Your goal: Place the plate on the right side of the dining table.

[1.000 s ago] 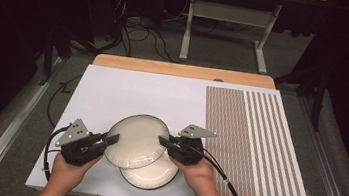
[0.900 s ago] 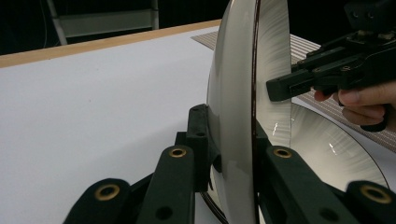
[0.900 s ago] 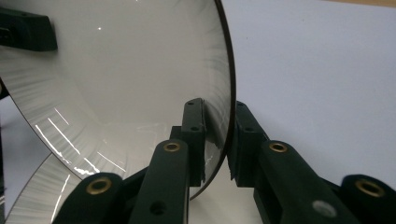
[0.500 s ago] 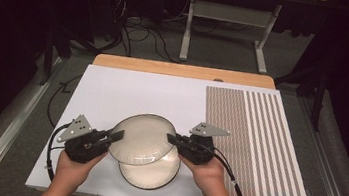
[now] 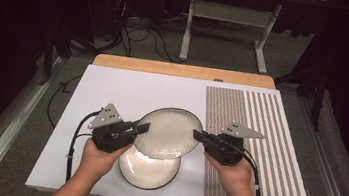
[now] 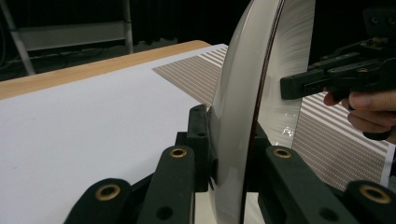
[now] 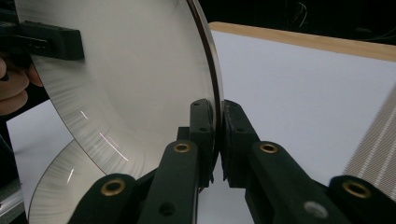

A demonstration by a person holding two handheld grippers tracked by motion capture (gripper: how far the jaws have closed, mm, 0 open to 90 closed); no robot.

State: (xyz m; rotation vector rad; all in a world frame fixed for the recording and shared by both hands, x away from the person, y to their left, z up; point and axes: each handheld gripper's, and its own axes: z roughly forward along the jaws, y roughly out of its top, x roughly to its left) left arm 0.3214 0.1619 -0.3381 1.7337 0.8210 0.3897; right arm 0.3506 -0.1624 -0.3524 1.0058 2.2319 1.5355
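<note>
Two hand-held grippers clamp upper plate point(image 5: 168, 133) at opposite rims: left hand-held gripper point(image 5: 139, 128), right hand-held gripper point(image 5: 199, 137). Lower plate point(image 5: 148, 171) on bench point(image 5: 128, 87).

upper plate point(image 5: 168, 133) lifted higher, shifted right off lower plate point(image 5: 147, 171) | left tool point(image 5: 139, 128) and right tool point(image 5: 198, 136) moved apart, up
</note>
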